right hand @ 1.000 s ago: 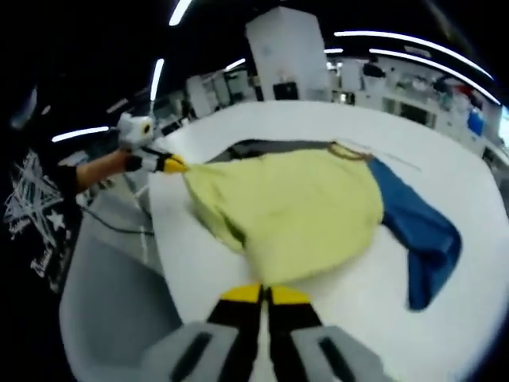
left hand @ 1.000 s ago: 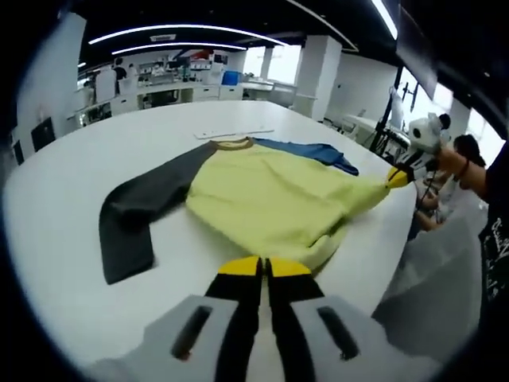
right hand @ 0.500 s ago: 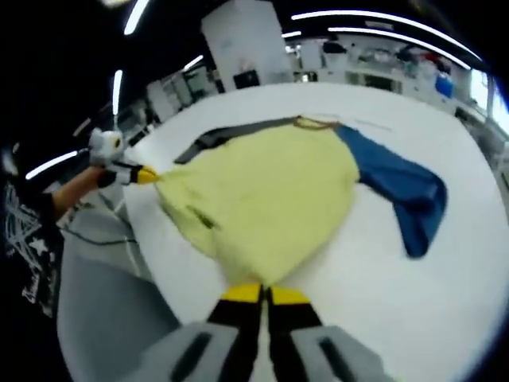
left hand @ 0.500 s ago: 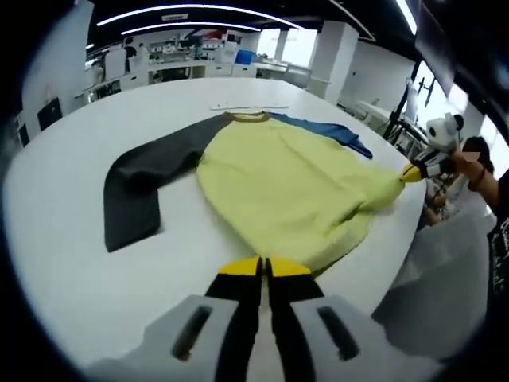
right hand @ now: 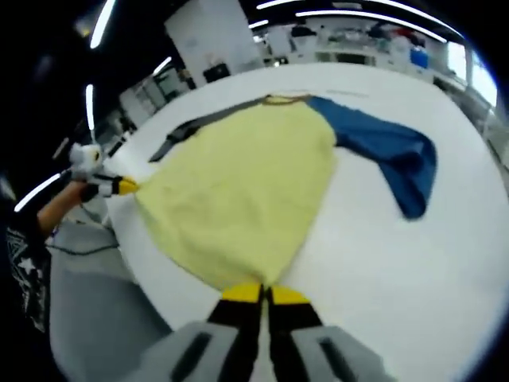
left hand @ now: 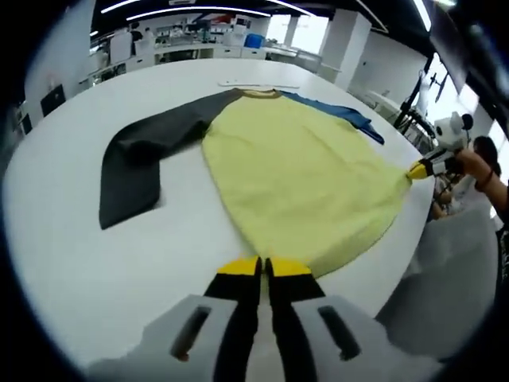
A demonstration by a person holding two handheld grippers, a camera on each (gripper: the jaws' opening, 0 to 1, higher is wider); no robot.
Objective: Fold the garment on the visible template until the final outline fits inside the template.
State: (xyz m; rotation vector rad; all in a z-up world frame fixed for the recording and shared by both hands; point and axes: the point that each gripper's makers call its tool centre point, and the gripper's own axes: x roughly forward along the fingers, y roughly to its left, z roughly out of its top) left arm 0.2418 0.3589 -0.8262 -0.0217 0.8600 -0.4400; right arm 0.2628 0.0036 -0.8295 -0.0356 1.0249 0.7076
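A sweatshirt with a pale yellow body (left hand: 302, 175) (right hand: 238, 183) lies spread flat on the round white table (left hand: 71, 239) (right hand: 413, 263), collar (left hand: 258, 93) on the far side. Its dark grey sleeve (left hand: 135, 167) (right hand: 195, 127) bends toward me on one side; the blue sleeve (left hand: 342, 115) (right hand: 390, 151) lies on the other. My left gripper (left hand: 265, 265) (right hand: 123, 186) is shut on one corner of the hem. My right gripper (left hand: 419, 169) (right hand: 265, 293) is shut on the other corner. The hem runs stretched between them along the table's near edge.
A thin pale strip (left hand: 258, 83) lies on the table just beyond the collar. A person's hand (left hand: 477, 163) holds the right gripper past the table edge. Desks and shelves stand far behind. Bare tabletop surrounds the sweatshirt.
The two grippers have drawn the hem apart and toward the table edge. The bunched yellow body has been pulled flat and wide, and both sleeves lie straighter.
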